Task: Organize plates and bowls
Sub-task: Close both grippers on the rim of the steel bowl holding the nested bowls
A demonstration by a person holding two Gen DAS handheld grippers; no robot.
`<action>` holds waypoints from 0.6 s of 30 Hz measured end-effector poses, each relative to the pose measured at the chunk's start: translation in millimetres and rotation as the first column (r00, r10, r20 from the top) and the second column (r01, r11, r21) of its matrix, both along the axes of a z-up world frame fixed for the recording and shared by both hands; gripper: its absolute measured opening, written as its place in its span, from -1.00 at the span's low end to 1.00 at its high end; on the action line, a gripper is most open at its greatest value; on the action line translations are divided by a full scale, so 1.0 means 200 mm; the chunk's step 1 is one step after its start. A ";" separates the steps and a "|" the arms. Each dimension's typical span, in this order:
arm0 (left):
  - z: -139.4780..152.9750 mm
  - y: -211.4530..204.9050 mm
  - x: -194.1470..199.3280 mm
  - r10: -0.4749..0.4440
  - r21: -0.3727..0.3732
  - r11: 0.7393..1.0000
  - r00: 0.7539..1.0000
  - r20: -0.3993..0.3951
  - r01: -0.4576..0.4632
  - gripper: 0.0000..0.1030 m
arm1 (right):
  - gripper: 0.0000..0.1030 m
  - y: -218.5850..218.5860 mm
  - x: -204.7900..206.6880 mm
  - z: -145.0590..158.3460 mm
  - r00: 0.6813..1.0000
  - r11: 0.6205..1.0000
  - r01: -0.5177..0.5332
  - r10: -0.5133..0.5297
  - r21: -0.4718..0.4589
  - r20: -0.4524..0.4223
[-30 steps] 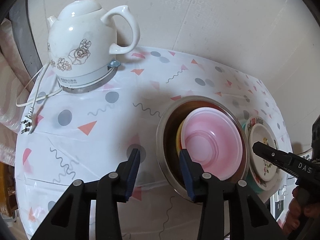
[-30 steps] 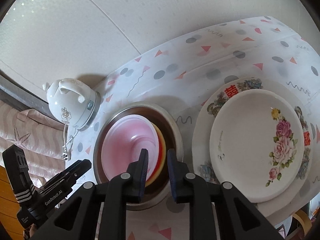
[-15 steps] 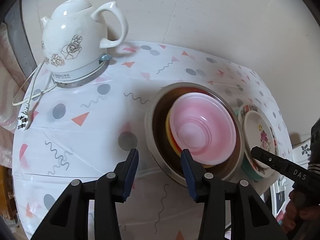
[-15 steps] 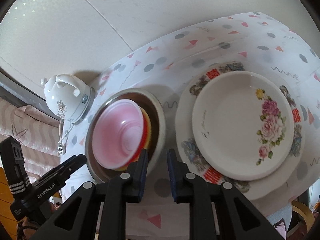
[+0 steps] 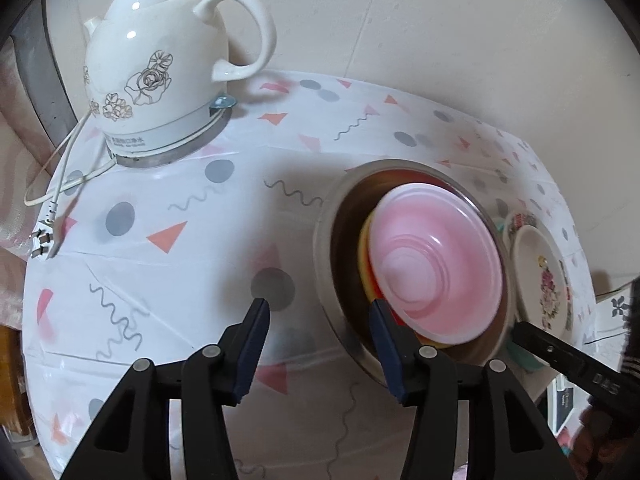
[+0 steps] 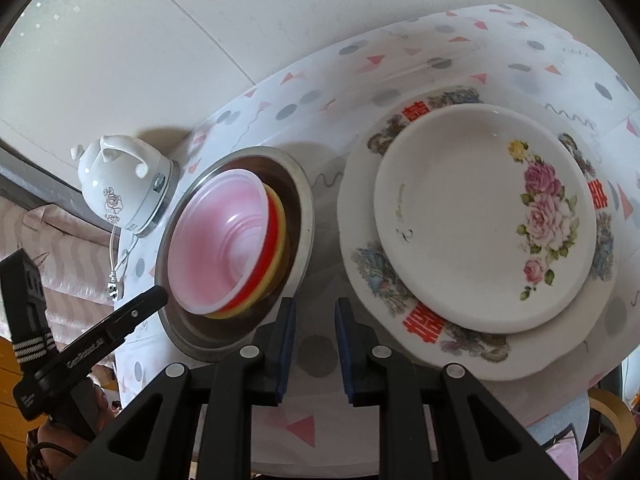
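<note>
Step in hand, as I judge it: release of the bowl stack; the sorting itself looks close to done.

My left gripper (image 5: 318, 330) is opening. One of its fingers (image 5: 386, 338) is inside the rim of the steel basin (image 5: 326, 240), the other is over the tabletop (image 5: 160, 280) outside it. The basin wall lies between them, but the pads do not press on it. My right gripper (image 6: 314, 330) hovers over the patterned cloth in the gap between basin and plates; its fingers are a narrow gap apart and hold nothing.

Location of the task items:
- The pink bowl (image 6: 218, 240) sits tilted on top of a red bowl (image 6: 276, 220) and a yellow bowl (image 6: 282, 256), all nested inside the steel basin.
- The rose-pattern plate (image 6: 484, 216) lies on the larger bordered plate (image 6: 420, 322), just beside the basin on its right.
- A white ceramic kettle (image 5: 160, 68) stands well apart at the far corner of the tabletop.

Next move, as I judge it:
1. Lift the left gripper clear of the basin rim without dragging the wall.
2. Level the pink bowl if it is to sit flat in the stack.
3. Keep the right gripper off the plate edge.
</note>
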State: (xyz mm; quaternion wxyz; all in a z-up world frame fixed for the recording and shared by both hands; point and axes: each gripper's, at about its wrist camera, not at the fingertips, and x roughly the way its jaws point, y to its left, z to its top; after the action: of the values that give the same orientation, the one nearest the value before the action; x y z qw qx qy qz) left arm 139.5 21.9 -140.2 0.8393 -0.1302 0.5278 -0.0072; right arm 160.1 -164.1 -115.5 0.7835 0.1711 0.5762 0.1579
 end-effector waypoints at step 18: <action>-0.02 0.05 0.05 0.001 0.032 0.999 1.000 0.004 -0.001 0.02 | -0.60 0.08 0.05 -0.02 0.999 1.000 -0.010 0.010 0.002 -0.032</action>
State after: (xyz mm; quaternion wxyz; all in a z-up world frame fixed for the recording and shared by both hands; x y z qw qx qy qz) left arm 148.9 31.0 -144.9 0.8423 -0.1168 0.5263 0.0016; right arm 170.0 -147.2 -119.4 0.7731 0.1714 0.5895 0.1595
